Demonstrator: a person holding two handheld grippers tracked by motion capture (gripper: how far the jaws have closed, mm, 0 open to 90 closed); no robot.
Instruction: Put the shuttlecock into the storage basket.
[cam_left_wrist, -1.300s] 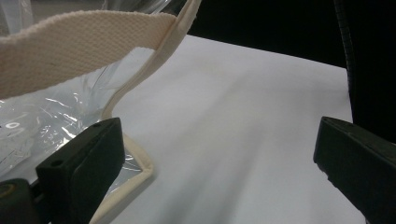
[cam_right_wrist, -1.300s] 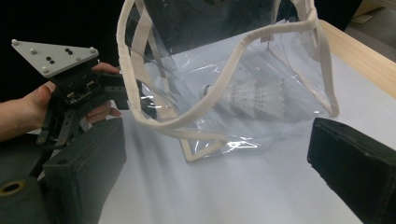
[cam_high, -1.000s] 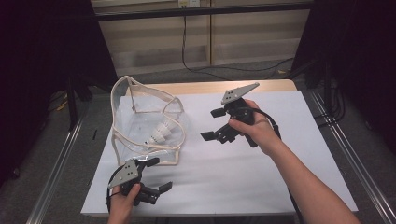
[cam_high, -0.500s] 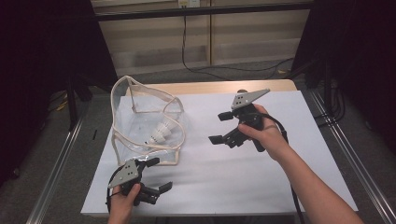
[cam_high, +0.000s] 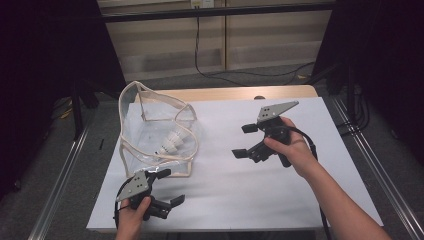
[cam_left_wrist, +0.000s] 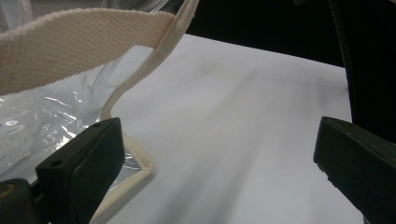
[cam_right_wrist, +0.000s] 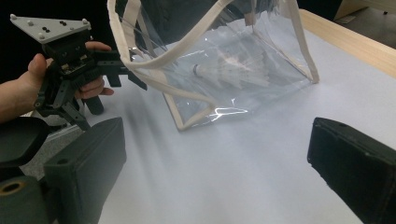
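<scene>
Room, high view: dark curtains hang at both sides, a pale panelled wall stands at the back with a black cable (cam_high: 196, 45) running down it, and grey floor with metal rails flanks the table.
Surface, high view: a white sheet (cam_high: 280, 185) covers the light wooden table (cam_high: 235, 93), whose bare edge shows at the far side.
Bag, high view: a clear plastic bag with cream fabric trim (cam_high: 150, 131) lies on the left half of the sheet, with white feathered shuttlecocks (cam_high: 172, 142) inside.
Left gripper, high view: the black left gripper (cam_high: 166, 189) sits at the near left edge, jaws spread wide and empty, just beside the bag's near corner.
Right gripper, high view: the black right gripper (cam_high: 244, 141) is held over the right half of the sheet, jaws wide apart and empty, well apart from the bag.
Left gripper view: the jaws stand wide over white sheet; the bag's cream strap (cam_left_wrist: 70, 42) crosses above and its trimmed corner (cam_left_wrist: 140, 163) lies beside one jaw. Whether they touch I cannot tell.
Right gripper view: wide jaws frame the bag on the sheet, a shuttlecock visible through the plastic; the table's wooden edge runs at the upper right, darkness beyond.
</scene>
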